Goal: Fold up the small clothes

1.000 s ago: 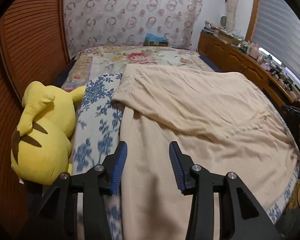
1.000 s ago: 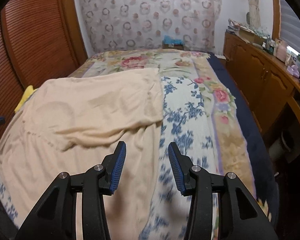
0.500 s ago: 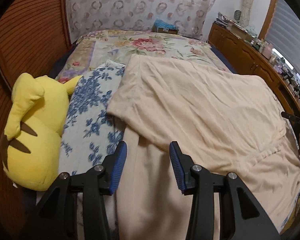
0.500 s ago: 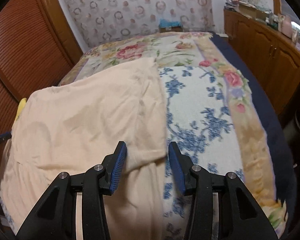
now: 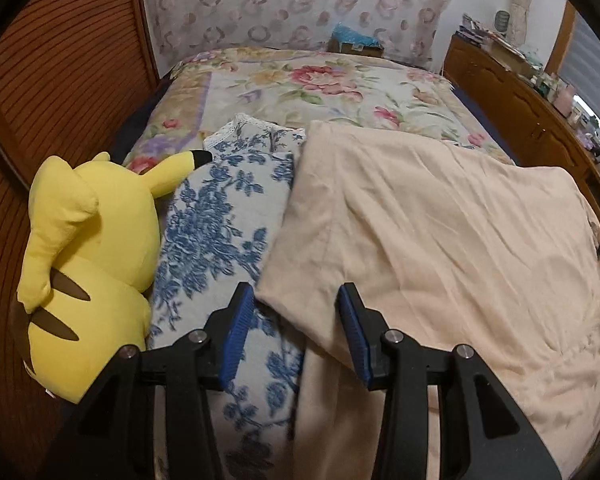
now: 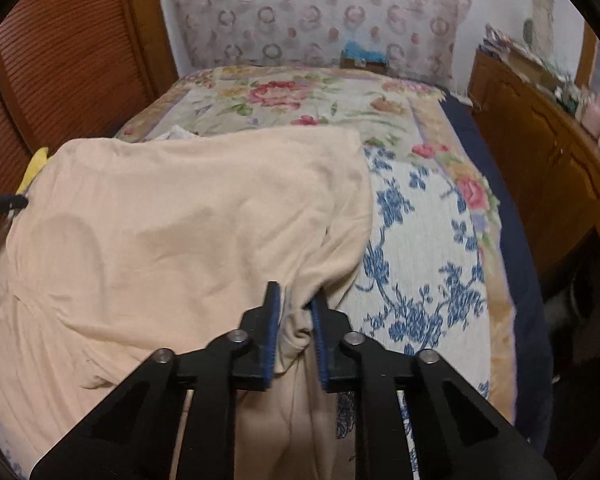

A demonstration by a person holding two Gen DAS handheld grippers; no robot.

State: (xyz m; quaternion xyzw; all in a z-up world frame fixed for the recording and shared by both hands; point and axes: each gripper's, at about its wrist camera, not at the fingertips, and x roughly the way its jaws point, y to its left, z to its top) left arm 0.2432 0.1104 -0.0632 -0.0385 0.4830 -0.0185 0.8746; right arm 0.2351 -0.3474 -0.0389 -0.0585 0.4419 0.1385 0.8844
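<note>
A yellow plush toy lies along the left edge of the bed, touching a blue-flowered cover that rests on a rose-patterned quilt. A ring-patterned curtain hangs behind the bed's far end, with a blue-topped box at its foot. Slatted wooden doors stand on the left and a cluttered wooden cabinet on the right.

Soft matt cream cloth garment lies on a woven floral bedspread beside glossy wood cabinets.
</note>
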